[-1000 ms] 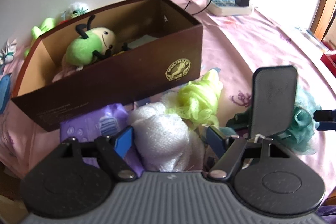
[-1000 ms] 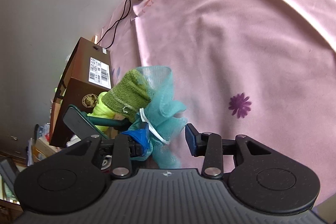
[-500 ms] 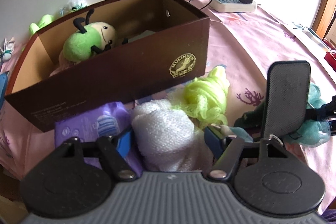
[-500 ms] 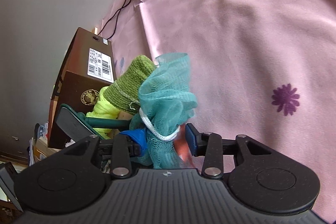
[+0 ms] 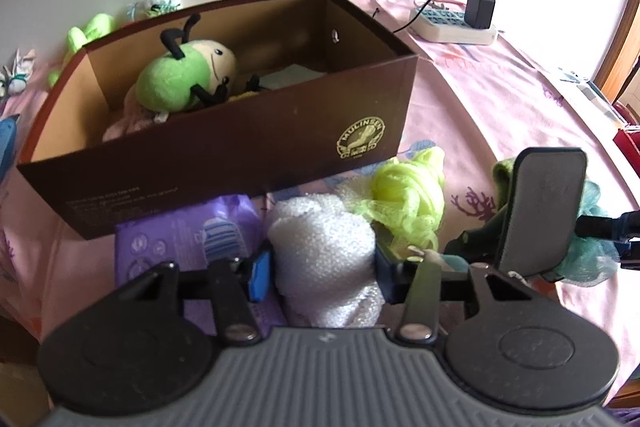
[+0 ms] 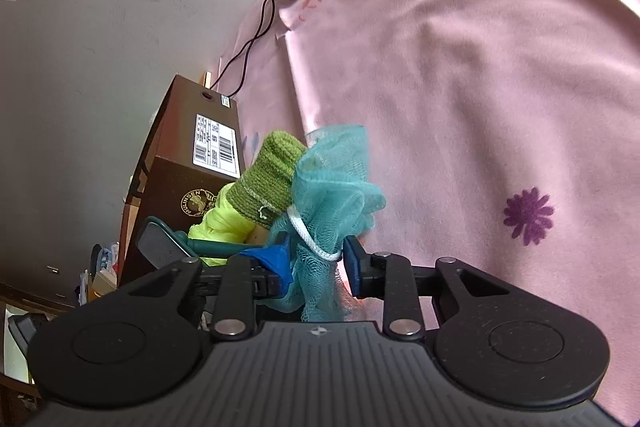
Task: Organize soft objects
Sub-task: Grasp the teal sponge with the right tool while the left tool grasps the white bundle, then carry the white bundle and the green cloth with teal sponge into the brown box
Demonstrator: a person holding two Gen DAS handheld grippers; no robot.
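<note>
Item, white pouf (image 5: 326, 259): we record a knobbly, bubble-textured white bundle, rounded at the top, sitting between the fingers of our left gripper (image 5: 320, 269), which pinch it at both sides. It lies on the pink cloth (image 5: 480, 99) just in front of the brown box (image 5: 240, 155), touching a purple packet (image 5: 180, 239) on its left and a yellow-green pouf (image 5: 408, 195) on its right.

Item, teal pouf (image 6: 332, 195): gathered mesh with a white cord loop (image 6: 312, 239), nipped between the blue pads of our right gripper (image 6: 316, 263). A green knit roll (image 6: 272, 183) leans against it on the box side.

Item, box contents: a green plush bug (image 5: 180, 79) with black antennae, resting at the left end.

Changes since a second ago: our right gripper's fingers, then spread with the teal pouf loose beside one pad, have closed onto it and it now stands up off the cloth. Our left gripper has tightened on the white pouf and moved nearer the box. The bug has not shifted.
</note>
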